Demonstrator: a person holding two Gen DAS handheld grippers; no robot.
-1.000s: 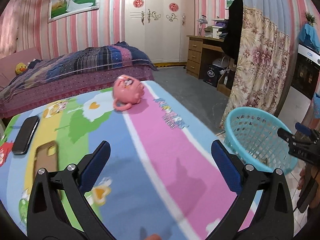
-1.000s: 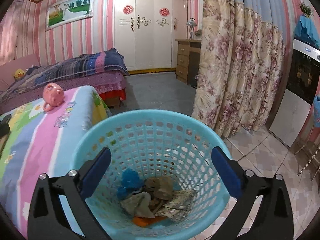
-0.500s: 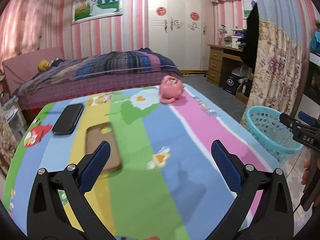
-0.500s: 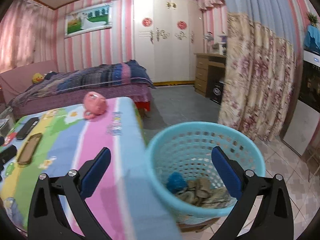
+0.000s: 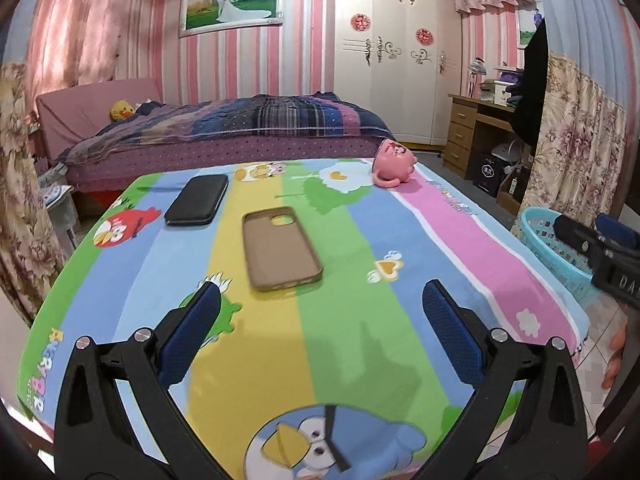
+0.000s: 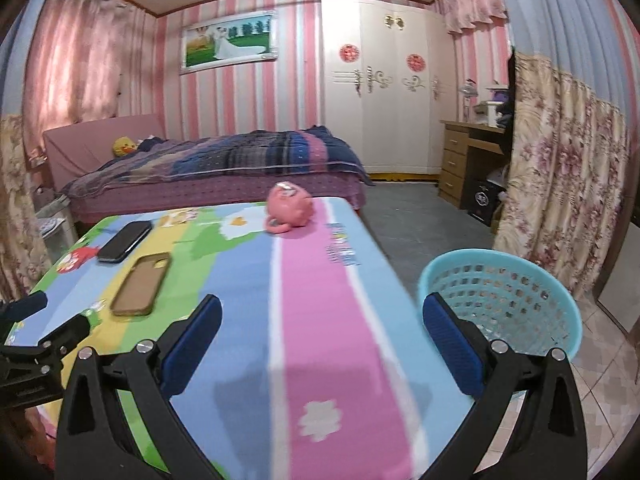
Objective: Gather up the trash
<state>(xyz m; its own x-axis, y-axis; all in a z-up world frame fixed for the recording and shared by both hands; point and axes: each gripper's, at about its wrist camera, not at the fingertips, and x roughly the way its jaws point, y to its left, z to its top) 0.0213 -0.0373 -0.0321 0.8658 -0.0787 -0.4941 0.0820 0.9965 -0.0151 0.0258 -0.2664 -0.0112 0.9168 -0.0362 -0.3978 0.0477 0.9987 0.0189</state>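
Note:
A light blue plastic basket (image 6: 516, 300) stands on the floor by the table's right edge; its rim (image 5: 540, 232) also shows at the right of the left wrist view. From here its contents are hidden. My left gripper (image 5: 320, 312) hangs open over the near part of the colourful cartoon tablecloth (image 5: 340, 320), nothing between its fingers. Over the pink stripe at the table's right side, my right gripper (image 6: 320, 328) is open and empty too, with the basket just right of it. No loose trash shows on the table.
On the table lie a brown phone case (image 5: 280, 248), a black phone (image 5: 198, 204) and a pink pig-shaped mug (image 5: 394, 158) on its side. A bed (image 5: 224, 136), a wardrobe, a desk (image 5: 476, 128) and floral curtains (image 6: 560, 172) surround it.
Both grippers have pulled back and up, away from the basket toward the table. The right view moved from looking into the basket at the trash inside to facing the table. Both stayed open.

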